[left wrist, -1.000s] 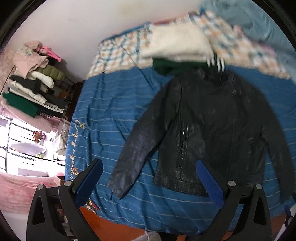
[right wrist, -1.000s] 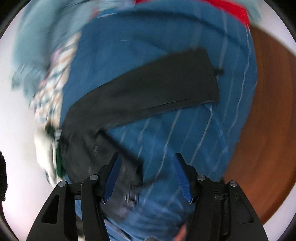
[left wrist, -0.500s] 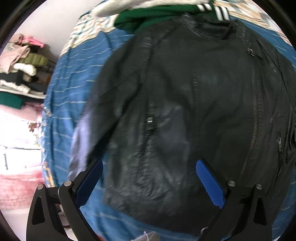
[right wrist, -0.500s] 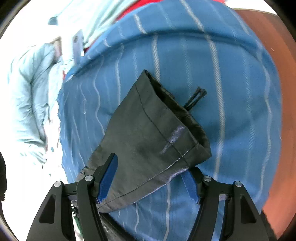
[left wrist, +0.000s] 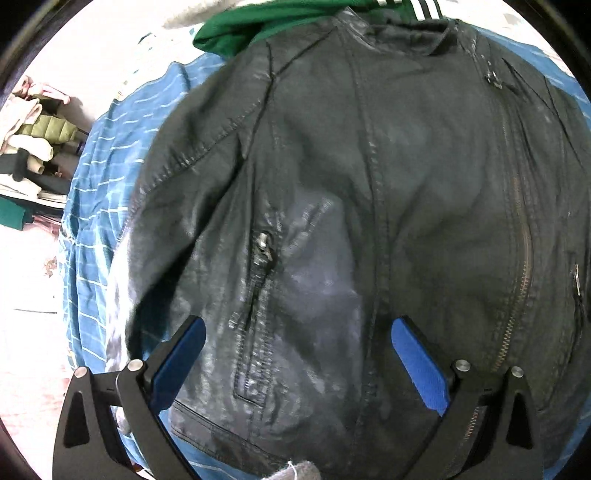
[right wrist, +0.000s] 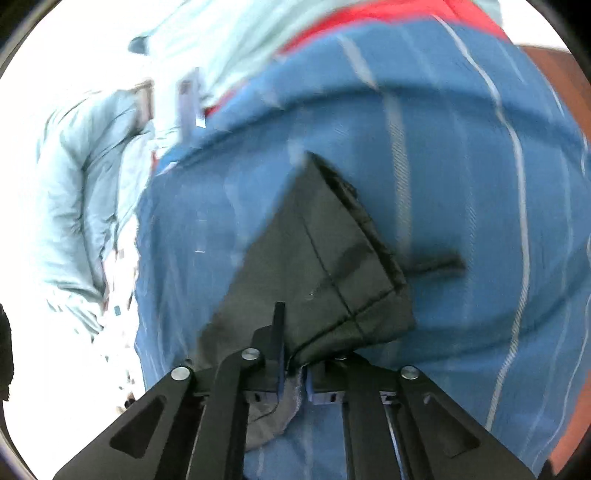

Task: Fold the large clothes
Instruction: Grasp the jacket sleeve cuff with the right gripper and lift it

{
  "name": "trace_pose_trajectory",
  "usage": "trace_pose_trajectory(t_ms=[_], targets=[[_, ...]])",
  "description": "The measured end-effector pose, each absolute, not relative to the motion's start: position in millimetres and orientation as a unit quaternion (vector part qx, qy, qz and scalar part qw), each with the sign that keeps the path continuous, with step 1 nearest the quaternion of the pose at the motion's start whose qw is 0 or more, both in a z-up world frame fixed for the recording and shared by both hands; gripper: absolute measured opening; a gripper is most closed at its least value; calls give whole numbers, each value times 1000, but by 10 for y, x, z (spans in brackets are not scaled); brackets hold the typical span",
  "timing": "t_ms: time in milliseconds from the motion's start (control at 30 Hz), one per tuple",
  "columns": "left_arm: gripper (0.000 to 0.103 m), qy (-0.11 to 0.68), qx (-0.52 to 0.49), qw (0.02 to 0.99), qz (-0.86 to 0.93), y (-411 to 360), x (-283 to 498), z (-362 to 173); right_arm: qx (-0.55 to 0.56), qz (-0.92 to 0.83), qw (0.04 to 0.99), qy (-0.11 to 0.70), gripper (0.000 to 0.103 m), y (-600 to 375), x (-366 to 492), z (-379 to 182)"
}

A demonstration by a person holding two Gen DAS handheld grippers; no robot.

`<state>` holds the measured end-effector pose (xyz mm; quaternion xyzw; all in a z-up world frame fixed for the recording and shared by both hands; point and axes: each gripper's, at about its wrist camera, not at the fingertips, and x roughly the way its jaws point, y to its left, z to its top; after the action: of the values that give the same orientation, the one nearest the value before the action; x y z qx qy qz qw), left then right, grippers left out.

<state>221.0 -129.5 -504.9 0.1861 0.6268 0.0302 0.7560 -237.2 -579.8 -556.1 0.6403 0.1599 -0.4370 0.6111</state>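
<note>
Pinching the cuff end of the black jacket's sleeve (right wrist: pixel 325 273), the right gripper (right wrist: pixel 295 380) has its fingers pressed together on a fold of dark fabric and grey lining, a hold that looks meant to carry the sleeve across the body for a first fold. That sleeve runs away from the closed jaws toward the far side, its open cuff lying on the blue striped bedcover (right wrist: pixel 461 184), with a pale blue garment (right wrist: pixel 74 192) bunched at the far left. The left gripper (left wrist: pixel 295 369) hovers with its blue pads (left wrist: pixel 419 363) spread wide and holding nothing, low over the front of the jacket (left wrist: pixel 369 166), probably ready to pin the body while the sleeve swings over. Between those pads lies the jacket's near left panel with its zip pocket (left wrist: pixel 258 280); the collar sits far off, touching a green garment (left wrist: pixel 236 33).
</note>
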Motion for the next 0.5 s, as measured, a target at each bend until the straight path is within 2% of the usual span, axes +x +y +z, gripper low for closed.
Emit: trace_pose_trajectory(t_ms=[133,300,500], targets=[[103,611,176,771,38,-1128,2284,-4886,599,-410,670,158,6,-5809,-2069,-4813],[103,604,151,780,65,-753,2383,-4758,523,-344,755,194,6,-5450,-1310,-3885],[103,605,109,780,117,-68,2411,-4651,462,-220,815,272,6,-4651,156,-3538]])
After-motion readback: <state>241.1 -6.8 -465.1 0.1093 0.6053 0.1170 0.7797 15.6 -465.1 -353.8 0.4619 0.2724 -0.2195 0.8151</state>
